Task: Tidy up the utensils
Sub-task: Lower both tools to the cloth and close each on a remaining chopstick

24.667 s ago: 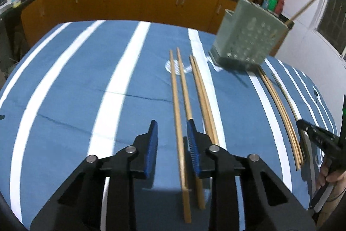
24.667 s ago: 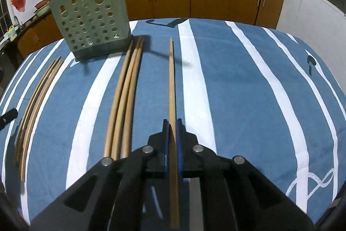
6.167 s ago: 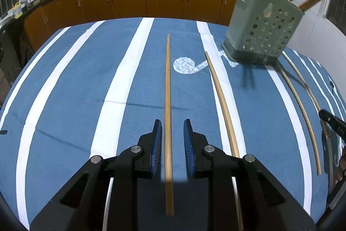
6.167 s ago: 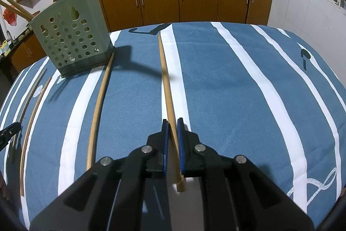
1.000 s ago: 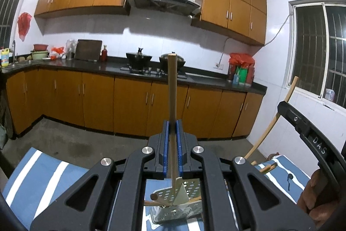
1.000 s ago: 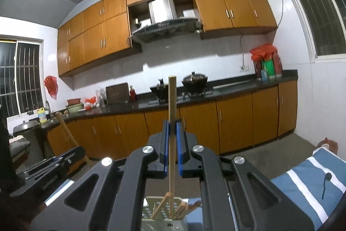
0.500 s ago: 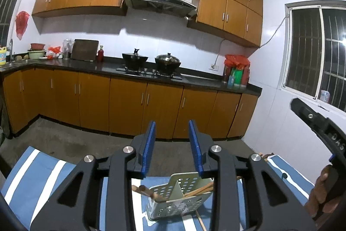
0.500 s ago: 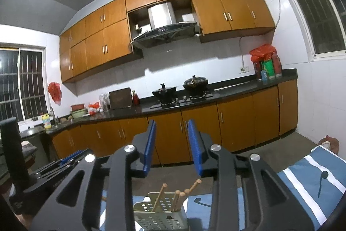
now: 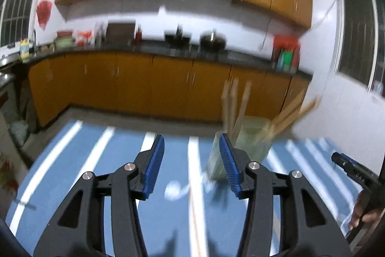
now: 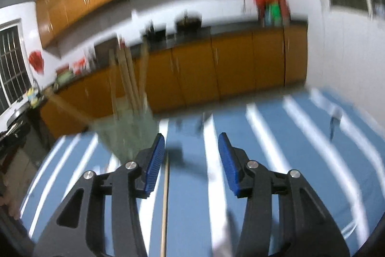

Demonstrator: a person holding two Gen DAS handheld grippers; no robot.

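Both views are blurred by motion. The pale green perforated holder (image 9: 250,143) stands on the blue striped tablecloth (image 9: 115,165) with several wooden chopsticks (image 9: 231,105) sticking up out of it. My left gripper (image 9: 191,160) hangs above the cloth, its jaws opening with nothing between them. One chopstick (image 9: 196,216) lies on the cloth below it. In the right wrist view the holder (image 10: 125,134) is at the left with its chopsticks (image 10: 130,78). My right gripper (image 10: 191,159) is opening too, empty, above a lone chopstick (image 10: 164,204) on the cloth.
Brown kitchen cabinets (image 9: 149,86) and a dark counter with pots run behind the table. The other gripper (image 9: 353,172) and a hand (image 9: 361,211) show at the left wrist view's right edge. A dark counter edge (image 10: 14,136) lies left of the table.
Both grippers let go of their chopsticks into the holder, opened wider, then dropped and tilted down toward the cloth. The table now fills the lower half of both views.
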